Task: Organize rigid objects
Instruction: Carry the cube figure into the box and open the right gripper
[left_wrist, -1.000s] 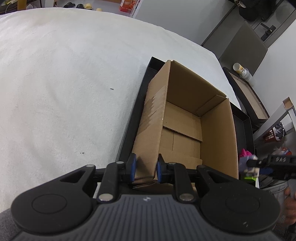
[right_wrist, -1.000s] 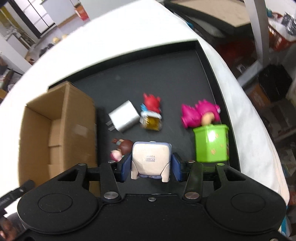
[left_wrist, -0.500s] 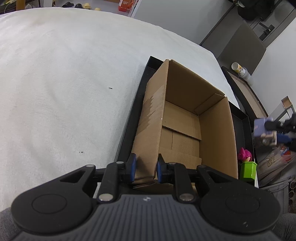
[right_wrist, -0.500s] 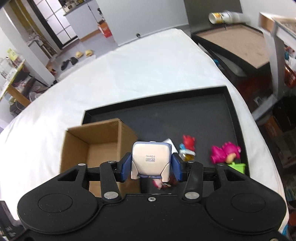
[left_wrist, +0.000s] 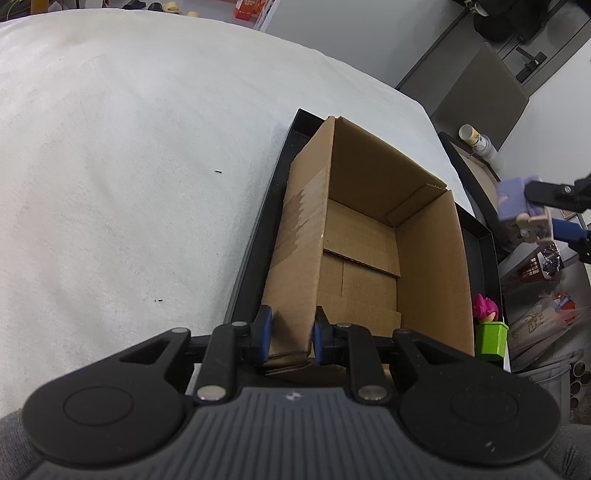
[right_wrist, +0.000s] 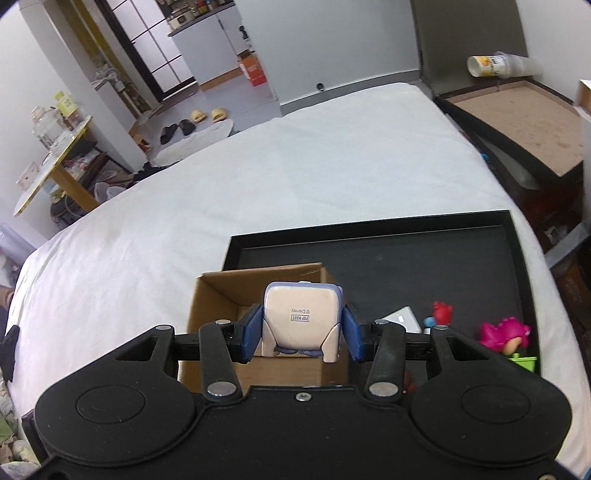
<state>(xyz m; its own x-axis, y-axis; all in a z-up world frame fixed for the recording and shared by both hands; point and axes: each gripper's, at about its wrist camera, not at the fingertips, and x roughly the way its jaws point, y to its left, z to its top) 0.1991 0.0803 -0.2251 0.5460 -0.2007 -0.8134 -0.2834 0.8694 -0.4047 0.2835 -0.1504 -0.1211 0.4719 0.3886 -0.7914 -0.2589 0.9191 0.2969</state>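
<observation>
An open cardboard box (left_wrist: 365, 236) stands in a black tray (left_wrist: 255, 236) on a white cloth. My left gripper (left_wrist: 290, 338) is shut on the box's near wall. My right gripper (right_wrist: 301, 334) is shut on a cream and lilac toy figure (right_wrist: 301, 319) and holds it in the air above the box (right_wrist: 221, 295); both show at the right of the left wrist view, the toy (left_wrist: 515, 205) beyond the box's right wall. In the tray (right_wrist: 443, 258) lie a pink-haired figure (right_wrist: 504, 332) on a green block (right_wrist: 524, 360), a red figure (right_wrist: 441, 312) and a white adapter (right_wrist: 402, 319).
The white cloth (right_wrist: 258, 184) covers the whole surface around the tray. A second black tray with a brown board (right_wrist: 517, 110) and a paper cup (right_wrist: 491, 64) sit off the far right edge. Bags and a bin (left_wrist: 546, 332) stand beside the right edge.
My right gripper has lifted the toy figure up from the tray and carried it left, over the box. My left gripper keeps its hold on the box wall.
</observation>
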